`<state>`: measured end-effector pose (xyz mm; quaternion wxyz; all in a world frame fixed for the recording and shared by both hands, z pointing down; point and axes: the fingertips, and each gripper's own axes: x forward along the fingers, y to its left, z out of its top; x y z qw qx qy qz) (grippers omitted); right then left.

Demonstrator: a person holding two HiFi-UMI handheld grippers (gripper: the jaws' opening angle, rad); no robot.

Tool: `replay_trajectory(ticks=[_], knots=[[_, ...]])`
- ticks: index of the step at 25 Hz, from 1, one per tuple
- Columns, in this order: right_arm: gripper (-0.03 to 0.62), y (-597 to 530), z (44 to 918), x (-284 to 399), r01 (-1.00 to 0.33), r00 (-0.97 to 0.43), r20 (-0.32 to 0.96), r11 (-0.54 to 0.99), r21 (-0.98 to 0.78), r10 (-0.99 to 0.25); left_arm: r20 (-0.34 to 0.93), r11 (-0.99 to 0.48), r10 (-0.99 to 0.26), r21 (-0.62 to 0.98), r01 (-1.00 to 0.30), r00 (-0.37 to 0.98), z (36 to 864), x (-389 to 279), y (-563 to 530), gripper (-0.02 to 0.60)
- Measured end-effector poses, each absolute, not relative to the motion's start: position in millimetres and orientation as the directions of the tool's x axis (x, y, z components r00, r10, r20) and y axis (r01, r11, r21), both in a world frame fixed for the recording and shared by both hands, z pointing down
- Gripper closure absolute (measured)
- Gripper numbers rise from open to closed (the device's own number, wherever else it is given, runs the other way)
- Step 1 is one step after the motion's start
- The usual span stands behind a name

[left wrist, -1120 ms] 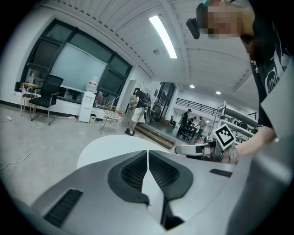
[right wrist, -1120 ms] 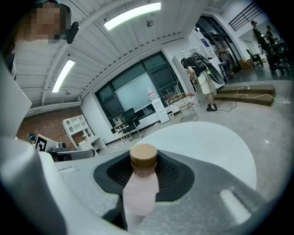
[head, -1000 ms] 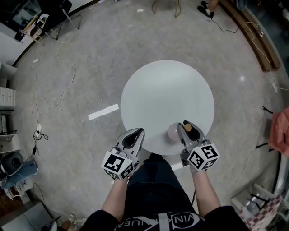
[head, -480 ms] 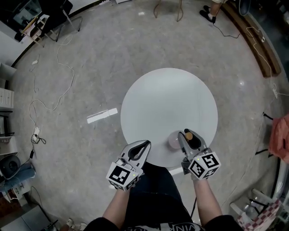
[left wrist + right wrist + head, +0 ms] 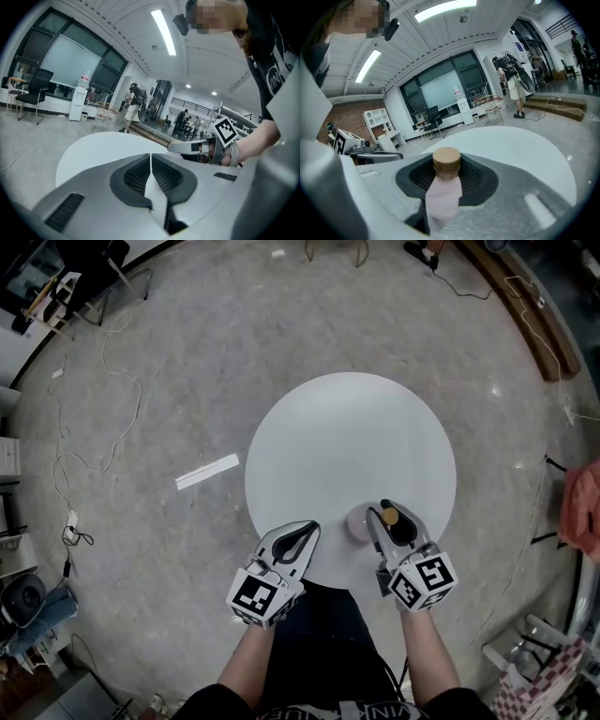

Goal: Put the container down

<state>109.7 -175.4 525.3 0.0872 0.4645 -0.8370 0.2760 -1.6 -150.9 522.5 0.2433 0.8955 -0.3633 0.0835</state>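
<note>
The container is a pale pink bottle with a round wooden cap. My right gripper is shut on it, the dark pads pressing on its neck and shoulders. From the head view the right gripper hangs over the near right part of the round white table, and the cap shows between its jaws. My left gripper is shut with nothing in it and sits at the table's near edge. In the left gripper view, the left gripper has its pads meeting.
A pale round object lies on the table just left of the right gripper. The table stands on a grey concrete floor with a white strip and loose cables to the left. Several people stand in the background.
The left gripper has drifted a little to the right along the table's near edge. The right gripper keeps its hold on the bottle over the same spot.
</note>
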Motion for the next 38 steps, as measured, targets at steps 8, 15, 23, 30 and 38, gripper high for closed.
replay_trajectory(ticks=[8, 15, 23, 30, 38], knots=[[0.467, -195, 530, 107, -0.835, -0.548, 0.416, 0.439, -0.333, -0.726, 0.313, -0.634, -0.587, 0.396, -0.664, 0.747, 530, 10, -174, 0.566], [0.467, -211, 533, 103, -0.842, -0.539, 0.417, 0.457, -0.286, -0.732, 0.308, -0.64, -0.58, 0.401, -0.656, 0.754, 532, 11, -190, 0.566], [0.467, -222, 535, 93, -0.843, -0.538, 0.412, 0.469, -0.264, -0.735, 0.299, -0.639, -0.575, 0.417, -0.647, 0.761, 537, 9, -197, 0.566], [0.467, -223, 539, 92, -0.851, -0.524, 0.42, 0.477, -0.22, -0.741, 0.295, -0.636, -0.574, 0.426, -0.643, 0.763, 539, 11, -194, 0.566], [0.467, -219, 542, 81, -0.84, -0.527, 0.434, 0.524, -0.14, -0.731, 0.297, -0.628, -0.578, 0.433, -0.646, 0.76, 542, 4, -190, 0.566]])
